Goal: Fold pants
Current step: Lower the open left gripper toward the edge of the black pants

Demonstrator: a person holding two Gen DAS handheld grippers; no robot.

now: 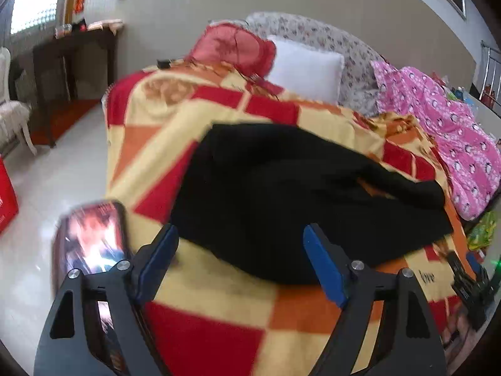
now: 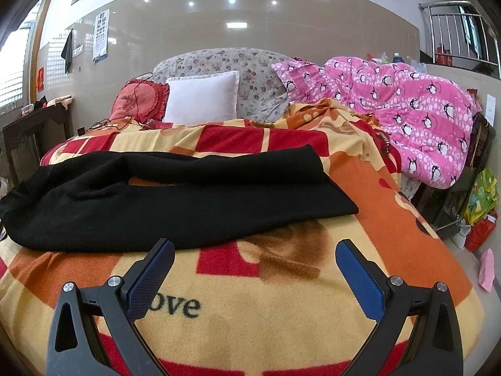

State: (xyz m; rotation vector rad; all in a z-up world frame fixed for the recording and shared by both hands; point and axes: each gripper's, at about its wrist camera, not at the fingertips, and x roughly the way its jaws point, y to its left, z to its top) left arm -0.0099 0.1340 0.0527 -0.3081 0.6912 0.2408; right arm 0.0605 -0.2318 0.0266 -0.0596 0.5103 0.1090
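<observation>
While both pairs of fingers gape empty, the black pants (image 2: 175, 197) lie across the bed's blanket (image 2: 281, 329), long axis left-to-right mid-frame; the left gripper (image 1: 241, 257) sits nearer them than the right gripper (image 2: 255, 269).

Brightly lit by ceiling spotlights (image 2: 231, 0) and window (image 1: 34, 3) daylight; left view motion-blurred, fisheye-bent edges, dark corners.

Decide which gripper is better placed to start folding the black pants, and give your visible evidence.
Probably the left gripper: its open fingers already frame the near edge of the black pants. The right gripper, also open, hangs over bare blanket, short of the pants.
</observation>
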